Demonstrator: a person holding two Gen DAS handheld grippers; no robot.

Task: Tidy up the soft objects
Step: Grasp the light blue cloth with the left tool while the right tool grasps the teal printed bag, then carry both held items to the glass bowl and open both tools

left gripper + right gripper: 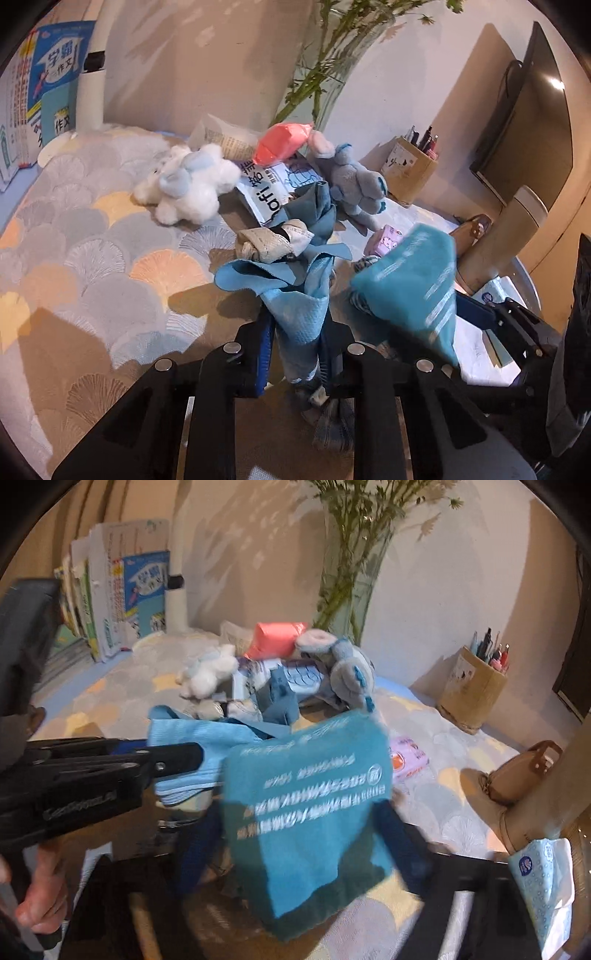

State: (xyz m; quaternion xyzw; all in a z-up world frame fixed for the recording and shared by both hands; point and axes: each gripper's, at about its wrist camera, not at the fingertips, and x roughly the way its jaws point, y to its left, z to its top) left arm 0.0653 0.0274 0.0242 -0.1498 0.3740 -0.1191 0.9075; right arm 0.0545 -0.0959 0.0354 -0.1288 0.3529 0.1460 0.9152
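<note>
Left gripper (297, 332) and right gripper (299, 834) each have jaws clamped on cloth.

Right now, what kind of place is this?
Probably a home desk or study corner: schoolbooks stand against the wall, a pen holder holds pens, and a glass vase of green stems stands behind plush toys.

Left gripper (297, 354) black, angular plastic, silver round screw heads, blue finger pads, right gripper (299, 834) likewise blue-padded, bare-skinned hand (40, 897) seen.
</note>
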